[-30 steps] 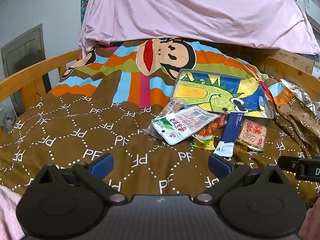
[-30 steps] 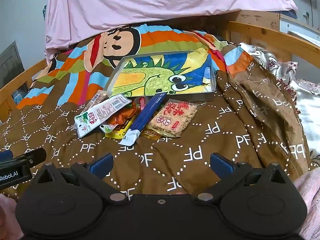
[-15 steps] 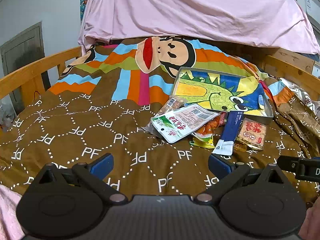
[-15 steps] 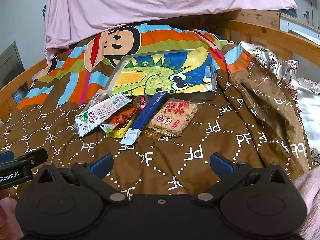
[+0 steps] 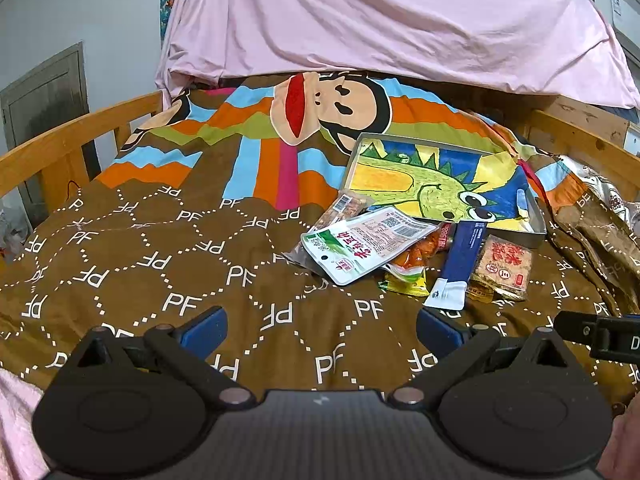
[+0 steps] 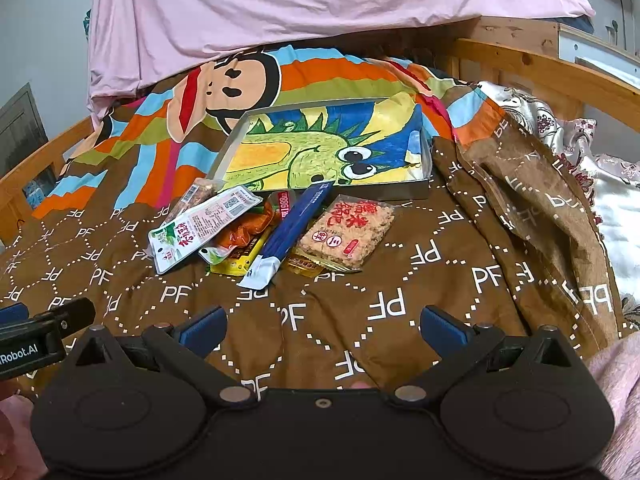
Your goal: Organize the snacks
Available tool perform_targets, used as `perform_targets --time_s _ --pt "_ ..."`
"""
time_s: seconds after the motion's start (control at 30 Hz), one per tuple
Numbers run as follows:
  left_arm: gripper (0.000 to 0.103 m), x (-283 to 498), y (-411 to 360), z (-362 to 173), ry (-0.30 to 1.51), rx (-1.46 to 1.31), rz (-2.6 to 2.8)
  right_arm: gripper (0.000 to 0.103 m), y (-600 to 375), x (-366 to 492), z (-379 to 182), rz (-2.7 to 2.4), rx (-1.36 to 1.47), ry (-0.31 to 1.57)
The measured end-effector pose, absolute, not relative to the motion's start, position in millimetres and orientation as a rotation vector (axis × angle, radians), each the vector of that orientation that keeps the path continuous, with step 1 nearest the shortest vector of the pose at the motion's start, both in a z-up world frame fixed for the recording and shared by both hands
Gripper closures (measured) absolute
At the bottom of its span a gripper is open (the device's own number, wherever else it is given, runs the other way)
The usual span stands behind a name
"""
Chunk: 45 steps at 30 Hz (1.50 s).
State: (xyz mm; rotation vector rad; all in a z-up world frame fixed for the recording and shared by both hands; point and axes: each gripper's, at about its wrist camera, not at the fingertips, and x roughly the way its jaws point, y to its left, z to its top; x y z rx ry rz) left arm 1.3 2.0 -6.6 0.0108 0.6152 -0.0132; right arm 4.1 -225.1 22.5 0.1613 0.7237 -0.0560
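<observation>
Through the left wrist camera we see our left gripper (image 5: 322, 330) hanging low over the brown quilt (image 5: 168, 264) of the bed, its jaws spread wide and empty. Ahead and to the right lies the heap of snacks: a white-and-green pouch (image 5: 366, 242) on top, an orange packet (image 5: 418, 254) tucked under its right edge, a yellow packet (image 5: 404, 282) below that, a dark blue stick pack (image 5: 460, 264) lying lengthwise, and a clear-wrapped rice cracker (image 5: 504, 266) at the far right. A small packet with a barcode (image 5: 340, 210) pokes out behind the pouch. Just beyond the heap sits the shallow tray (image 5: 534, 236) with a dinosaur drawing inside. The tip of the other gripper shows at the right edge.

Through the right wrist camera our right gripper (image 6: 322, 328) is likewise released, jaws far apart over the quilt, nothing between them. The same pile sits ahead, slightly left of centre: pouch (image 6: 200, 232), orange packet (image 6: 244, 234), yellow packet (image 6: 240, 258), blue stick pack (image 6: 292, 232), rice cracker (image 6: 346, 234). All lie on the quilt in front of the tray (image 6: 384, 192), none inside it. A pink sheet (image 6: 320, 0) drapes behind.
</observation>
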Motion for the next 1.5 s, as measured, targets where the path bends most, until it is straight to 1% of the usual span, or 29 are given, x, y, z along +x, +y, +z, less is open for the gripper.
perform_targets --time_s 1.23,1.3,1.33,1.5 --pt "0.000 2 2 -8 0.621 0.010 -0.014 0.001 -226 5 21 -0.055 0.166 0.729" --pt "0.000 2 2 -8 0.621 0.011 -0.013 0.001 -228 10 34 -0.054 0.167 0.730" --pt "0.000 2 2 -9 0.621 0.011 -0.013 0.001 -228 8 26 -0.051 0.168 0.730" --pt "0.000 3 -1 -13 0.633 0.010 -0.016 0.001 -228 8 24 -0.050 0.173 0.731"
